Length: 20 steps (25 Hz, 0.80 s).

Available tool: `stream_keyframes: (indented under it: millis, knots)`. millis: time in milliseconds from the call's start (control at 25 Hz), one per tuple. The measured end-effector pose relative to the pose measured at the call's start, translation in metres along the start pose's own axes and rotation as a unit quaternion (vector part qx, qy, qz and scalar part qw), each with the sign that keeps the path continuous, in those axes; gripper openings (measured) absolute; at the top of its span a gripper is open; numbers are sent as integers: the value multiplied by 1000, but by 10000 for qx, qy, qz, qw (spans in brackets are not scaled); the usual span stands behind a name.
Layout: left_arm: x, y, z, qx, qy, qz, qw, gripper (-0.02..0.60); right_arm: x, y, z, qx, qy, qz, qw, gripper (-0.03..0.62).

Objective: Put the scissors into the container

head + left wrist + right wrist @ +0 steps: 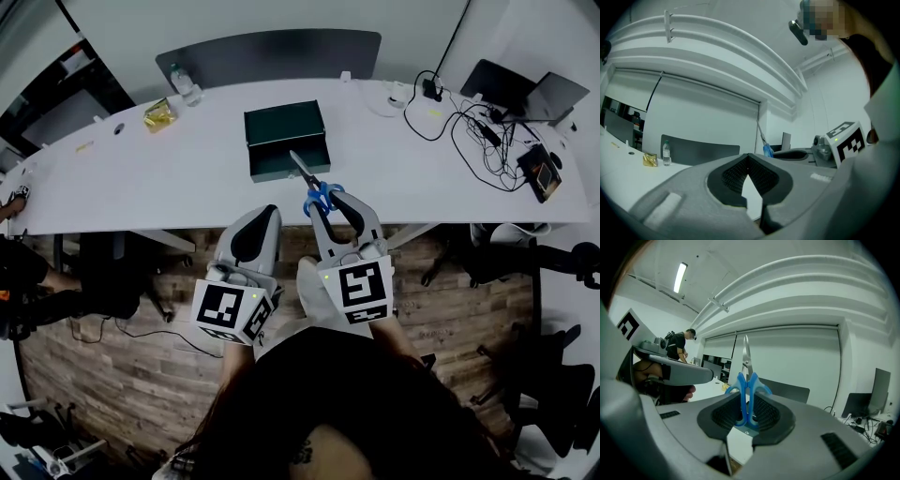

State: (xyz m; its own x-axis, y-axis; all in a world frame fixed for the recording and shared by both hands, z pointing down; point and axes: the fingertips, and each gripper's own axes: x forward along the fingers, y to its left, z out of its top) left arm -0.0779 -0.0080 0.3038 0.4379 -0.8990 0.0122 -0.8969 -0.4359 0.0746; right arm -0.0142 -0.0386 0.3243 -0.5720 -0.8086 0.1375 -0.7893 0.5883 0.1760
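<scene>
- Grey left hand-held gripper (269, 214), at seven o'clock of the container. Its jaws are pressed together at the tips with nothing between them.
- Grey right hand-held gripper (330, 202), just beside the left at three o'clock. It is pinching the scissors by their blue handles, and the blades stand free beyond the pads.
- Blue-handled scissors (314, 186), held above the worktop's near edge with blades aimed toward eleven o'clock. The tip lies against the container's front wall in the head view; whether it is over the opening cannot be told.
- Dark green container (291, 169), an open box on the white worktop (169, 178), at twelve o'clock of both grippers.
- Handling, as a judgement: carry the blades over the front wall and lower them along the box's long side. Spread the jaws only once the scissors are low inside.
- Far edge: a bottle (181, 80) and a yellow packet (159, 114) at ten o'clock, cables (469, 122) at two o'clock.
</scene>
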Motion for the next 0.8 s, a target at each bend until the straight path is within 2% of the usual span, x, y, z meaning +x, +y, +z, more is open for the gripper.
stream_keyframes:
  millis: [320,800]
  knots:
    - [34,30,15,36,-68,-13,10000,11,42,-16,7,4,-66,30,10000,91]
    - [80,73,8,-40,94,21,9999,11,102,-34,1,10,68,143,9999,91]
